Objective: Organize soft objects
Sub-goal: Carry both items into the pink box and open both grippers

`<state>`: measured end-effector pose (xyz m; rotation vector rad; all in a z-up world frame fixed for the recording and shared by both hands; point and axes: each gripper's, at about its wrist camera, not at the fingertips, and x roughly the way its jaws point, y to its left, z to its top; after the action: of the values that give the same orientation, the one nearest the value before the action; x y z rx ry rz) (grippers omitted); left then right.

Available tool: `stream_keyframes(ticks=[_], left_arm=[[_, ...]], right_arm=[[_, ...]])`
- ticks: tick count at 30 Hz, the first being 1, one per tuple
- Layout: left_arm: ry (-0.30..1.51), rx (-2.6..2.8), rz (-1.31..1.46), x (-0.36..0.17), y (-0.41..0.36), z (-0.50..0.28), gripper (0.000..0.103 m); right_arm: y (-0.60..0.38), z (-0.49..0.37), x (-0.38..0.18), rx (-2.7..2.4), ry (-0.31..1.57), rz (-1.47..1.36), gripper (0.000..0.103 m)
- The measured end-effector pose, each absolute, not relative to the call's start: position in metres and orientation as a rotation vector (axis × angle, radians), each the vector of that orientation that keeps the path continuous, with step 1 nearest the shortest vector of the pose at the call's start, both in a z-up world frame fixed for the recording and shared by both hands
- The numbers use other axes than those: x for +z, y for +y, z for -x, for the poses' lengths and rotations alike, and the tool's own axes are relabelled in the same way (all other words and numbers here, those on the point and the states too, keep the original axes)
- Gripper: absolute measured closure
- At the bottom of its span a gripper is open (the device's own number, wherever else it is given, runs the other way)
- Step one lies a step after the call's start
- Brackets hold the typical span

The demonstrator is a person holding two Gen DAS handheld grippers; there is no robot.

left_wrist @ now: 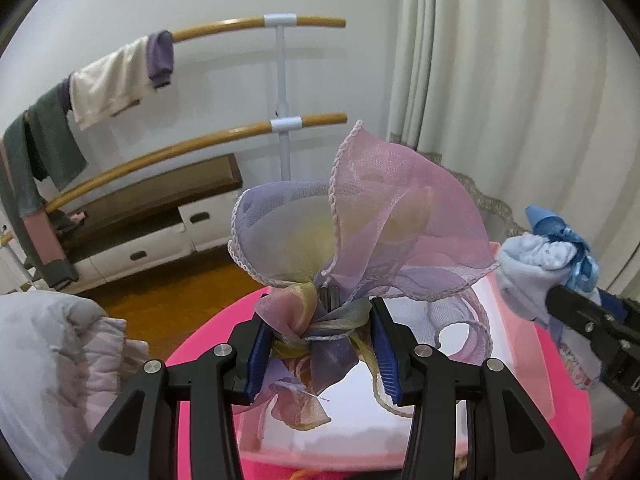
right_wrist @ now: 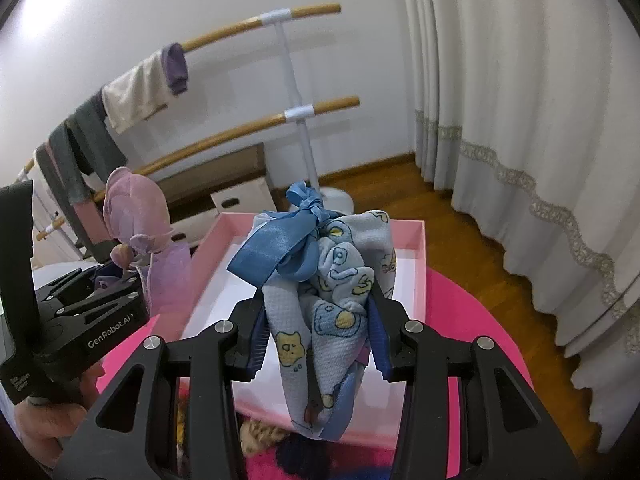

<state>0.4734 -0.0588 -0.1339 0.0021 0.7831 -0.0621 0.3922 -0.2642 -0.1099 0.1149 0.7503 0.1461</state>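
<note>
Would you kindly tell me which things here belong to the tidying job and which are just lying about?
In the job: scarf in left gripper; blue cloth in right gripper; pink box.

Lying about: rack, hung clothes, curtain, drawers.

Left claw, right claw both clamped.

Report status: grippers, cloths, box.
Left gripper shut on sheer scarf. Right gripper shut on blue printed cloth. Both above pink box, nothing in the way.
</note>
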Motion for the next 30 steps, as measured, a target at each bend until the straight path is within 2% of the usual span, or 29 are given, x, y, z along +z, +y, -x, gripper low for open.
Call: stream_keyframes(ticks=[11, 12, 14, 15, 16, 17, 19, 20, 22, 30], left_arm=[[0.930, -0.070, -0.036, -0.171, -0.103, -0.581, 0.057], [0.946, -0.067, -0.044, -0.176, -0.107, -0.589, 0.053], [0.967, -0.055, -0.058, -0.176, -0.106, -0.622, 0.038], [0.970, -0.045, -0.068, -0.177, -0.107, -0.633, 0.025], [0.962, -0.034, -0.080, -0.175, -0.108, -0.640, 0.015], [0.948, -0.031, -0.089, -0.172, -0.109, -0.649, 0.011], [0.916, -0.027, -0.106, -0.165, -0.116, -0.645, 0.000], [0.902, -0.022, -0.112, -0.163, -0.119, -0.637, 0.000], [0.881, -0.016, -0.122, -0.156, -0.122, -0.621, 0.000], [0.749, -0.042, -0.058, -0.118, -0.112, -0.536, 0.000]], right_arm=[[-0.278, -0.470, -0.161, 0.112, 0.900, -0.152, 0.063], [-0.278, -0.474, -0.166, 0.113, 0.914, -0.156, 0.062], [-0.279, -0.480, -0.172, 0.105, 0.935, -0.158, 0.055], [-0.280, -0.481, -0.175, 0.101, 0.934, -0.164, 0.051], [-0.281, -0.481, -0.175, 0.101, 0.934, -0.168, 0.038], [-0.282, -0.480, -0.175, 0.096, 0.932, -0.174, 0.024], [-0.285, -0.473, -0.172, 0.083, 0.906, -0.175, 0.012], [-0.287, -0.467, -0.168, 0.074, 0.887, -0.182, 0.005], [-0.293, -0.458, -0.162, 0.059, 0.860, -0.203, 0.000], [-0.299, -0.405, -0.122, 0.087, 0.731, -0.253, 0.000]])
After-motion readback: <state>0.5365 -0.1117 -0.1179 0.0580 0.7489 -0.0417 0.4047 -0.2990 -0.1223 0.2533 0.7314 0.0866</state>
